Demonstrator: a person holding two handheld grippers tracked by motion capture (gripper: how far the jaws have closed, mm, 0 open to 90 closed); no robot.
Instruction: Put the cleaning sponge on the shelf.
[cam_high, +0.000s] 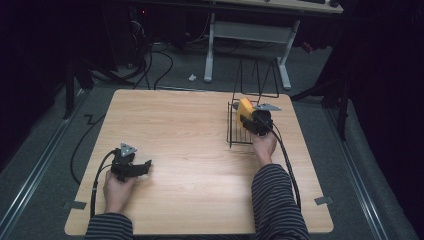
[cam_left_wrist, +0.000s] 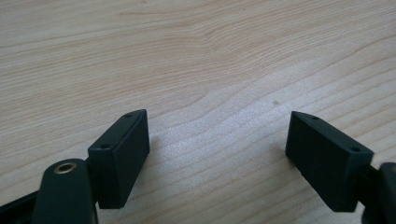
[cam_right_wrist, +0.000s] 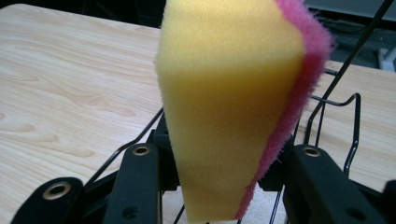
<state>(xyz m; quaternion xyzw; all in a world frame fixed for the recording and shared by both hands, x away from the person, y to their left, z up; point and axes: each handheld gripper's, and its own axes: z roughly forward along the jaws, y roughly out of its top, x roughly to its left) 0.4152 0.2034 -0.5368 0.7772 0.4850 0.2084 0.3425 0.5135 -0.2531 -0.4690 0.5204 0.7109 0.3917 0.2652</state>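
Observation:
A yellow sponge (cam_high: 244, 108) with a pink scouring side stands upright between the jaws of my right gripper (cam_high: 249, 120), which is shut on it over a black wire rack (cam_high: 234, 134) at the table's right. In the right gripper view the sponge (cam_right_wrist: 233, 107) is squeezed narrow at its lower end, where the pads press it, and the rack's wires (cam_right_wrist: 352, 130) run beside and below it. My left gripper (cam_high: 142, 167) rests low at the front left of the table (cam_high: 190, 150), pointing right. Its jaws stand open over bare wood, nothing between its fingers (cam_left_wrist: 122, 156).
The rack's tall wire loops (cam_high: 257, 80) rise at the table's back edge behind the sponge. A white-legged desk (cam_high: 247, 35) stands on the floor beyond the table. Cables trail from both grippers toward the front edge.

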